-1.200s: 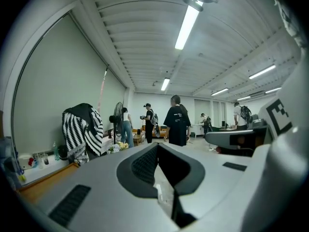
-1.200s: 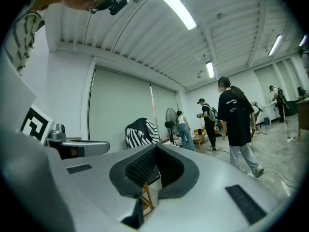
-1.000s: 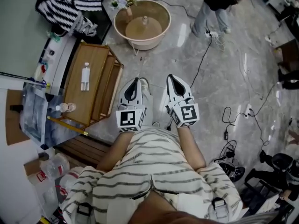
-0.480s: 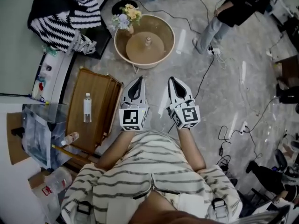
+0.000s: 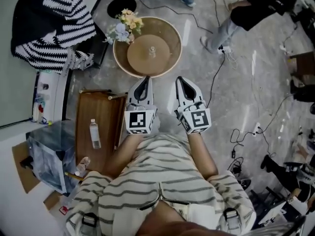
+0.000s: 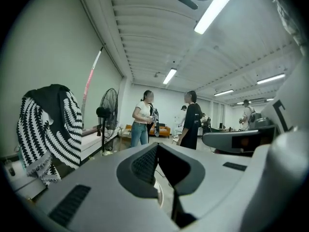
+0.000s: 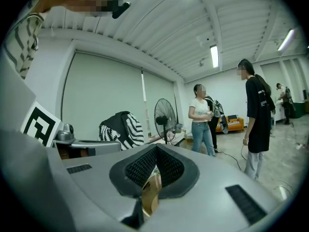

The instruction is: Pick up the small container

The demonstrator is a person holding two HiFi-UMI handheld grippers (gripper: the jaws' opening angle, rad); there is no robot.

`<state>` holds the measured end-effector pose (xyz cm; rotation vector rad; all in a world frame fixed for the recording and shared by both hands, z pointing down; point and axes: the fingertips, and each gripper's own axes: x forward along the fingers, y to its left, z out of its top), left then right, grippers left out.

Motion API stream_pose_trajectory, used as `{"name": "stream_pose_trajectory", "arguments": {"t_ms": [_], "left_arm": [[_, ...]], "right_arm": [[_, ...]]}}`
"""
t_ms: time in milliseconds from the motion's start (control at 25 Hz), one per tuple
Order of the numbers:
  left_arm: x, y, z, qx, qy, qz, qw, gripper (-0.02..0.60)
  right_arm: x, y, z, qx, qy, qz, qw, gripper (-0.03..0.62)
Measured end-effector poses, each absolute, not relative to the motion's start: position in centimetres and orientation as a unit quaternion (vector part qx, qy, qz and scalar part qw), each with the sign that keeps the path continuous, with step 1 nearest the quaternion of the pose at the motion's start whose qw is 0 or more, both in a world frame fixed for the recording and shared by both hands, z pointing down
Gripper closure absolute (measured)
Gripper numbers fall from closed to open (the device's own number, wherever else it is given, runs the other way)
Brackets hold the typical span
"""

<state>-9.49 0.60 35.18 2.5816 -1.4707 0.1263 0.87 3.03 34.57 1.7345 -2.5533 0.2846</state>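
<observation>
The only print in view was the black-and-white square pattern on each gripper's marker cube, low in the middle of the head view. The label on the water bottle, which lay on the wooden side table at the left, was too small to read. The left gripper had its jaws pressed together with nothing between them (its ribbed pads met at the tip). The right gripper was clenched the same way and empty. In the head view both tips lay at the lower rim of the round tan table, upper centre. The small container stood at that table's middle, apart from both grippers, with flowers at its upper-left edge
</observation>
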Motion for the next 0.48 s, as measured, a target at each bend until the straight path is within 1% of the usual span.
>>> {"name": "stream_pose_trajectory", "arguments": {"t_ms": [320, 480], "left_arm": [[-7.7, -3.6, 38.2, 0.856, -0.503, 0.065, 0.104, 0.581], [-6.3, -5.6, 39.6, 0.844, -0.522, 0.076, 0.101, 0.581]], "right_arm": [[3.7, -2.2, 37.0, 0.560, -0.820, 0.119, 0.021, 0.597], [5.4, -5.2, 39.0, 0.545, -0.829, 0.127, 0.021, 0.597]]}}
